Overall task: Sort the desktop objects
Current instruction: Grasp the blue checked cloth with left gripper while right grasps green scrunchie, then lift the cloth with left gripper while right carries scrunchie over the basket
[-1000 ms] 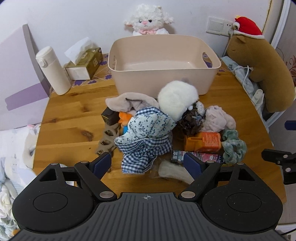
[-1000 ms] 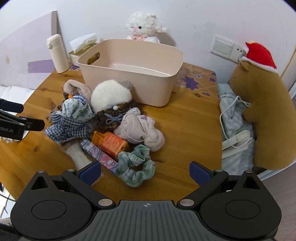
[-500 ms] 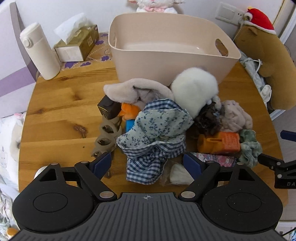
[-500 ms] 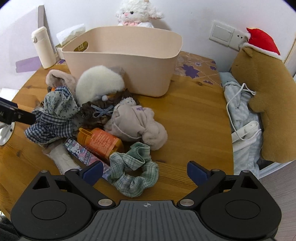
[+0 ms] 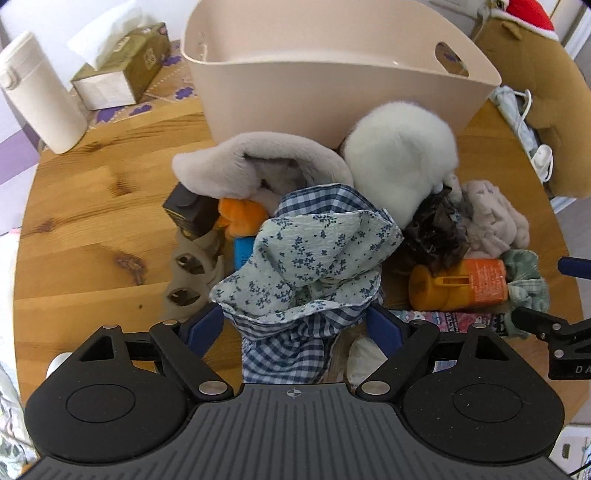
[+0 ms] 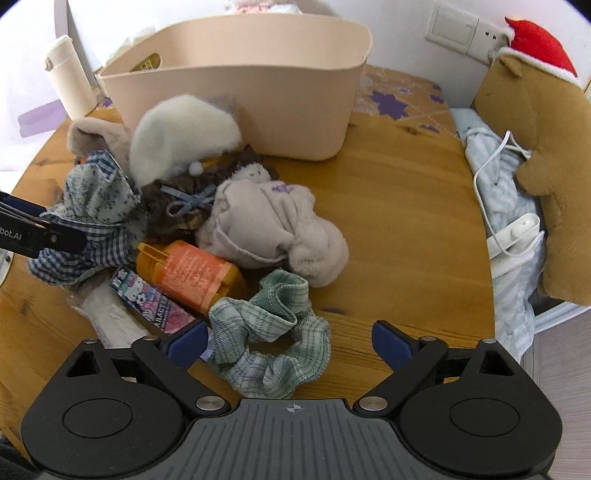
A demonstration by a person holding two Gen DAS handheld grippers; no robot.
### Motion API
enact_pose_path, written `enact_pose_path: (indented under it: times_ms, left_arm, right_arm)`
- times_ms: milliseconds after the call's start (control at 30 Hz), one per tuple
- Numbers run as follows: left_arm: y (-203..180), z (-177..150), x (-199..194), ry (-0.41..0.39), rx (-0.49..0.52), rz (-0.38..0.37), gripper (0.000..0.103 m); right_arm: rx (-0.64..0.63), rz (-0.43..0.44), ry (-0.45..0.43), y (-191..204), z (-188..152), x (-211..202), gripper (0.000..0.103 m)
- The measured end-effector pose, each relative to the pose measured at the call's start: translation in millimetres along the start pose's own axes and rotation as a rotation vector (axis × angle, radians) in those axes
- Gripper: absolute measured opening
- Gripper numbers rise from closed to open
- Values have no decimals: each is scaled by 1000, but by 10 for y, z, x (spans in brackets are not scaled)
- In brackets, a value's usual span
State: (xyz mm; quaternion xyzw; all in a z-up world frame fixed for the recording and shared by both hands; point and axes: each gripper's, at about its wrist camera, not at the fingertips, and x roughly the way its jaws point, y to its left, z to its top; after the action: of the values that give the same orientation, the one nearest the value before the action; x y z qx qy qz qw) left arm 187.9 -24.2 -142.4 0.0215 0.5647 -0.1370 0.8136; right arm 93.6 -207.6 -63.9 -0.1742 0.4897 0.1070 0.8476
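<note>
You cannot see the white plush toy (image 6: 258, 5) beyond its base at the top edge; the beige bin (image 6: 236, 85) hides most of the tissue box (image 6: 136, 37).

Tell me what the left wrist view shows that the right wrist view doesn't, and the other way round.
Left wrist only: the tissue box, a dark small box and an orange toy under the pile.

Right wrist only: the wall switch and the left gripper seen from the side.

Both: the beige bin, white fluffy hat, blue checked cloth, orange bottle, green scrunchie, white flask and brown plush.
</note>
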Motion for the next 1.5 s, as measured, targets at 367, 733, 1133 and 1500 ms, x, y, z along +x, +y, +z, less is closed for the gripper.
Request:
enact_pose_path:
  times_ms: [367,733,1133,1500]
  left_arm:
    - [-72,-3,196,35,52,-28,64]
    - [-136,-84,119,15,130,-49,27]
    - [-2,-133,-175,-14,84,-77,26]
    - [85,-147,-469,-62,35,-106,24]
  right_arm:
    - [13,118,45,-62,-99,122,66]
    - [-4,211,20,-107,-134,10,23]
    - [12,237,-35,-223,-198,-253,21]
    - [-9,225,-158,-277,58,-539,21]
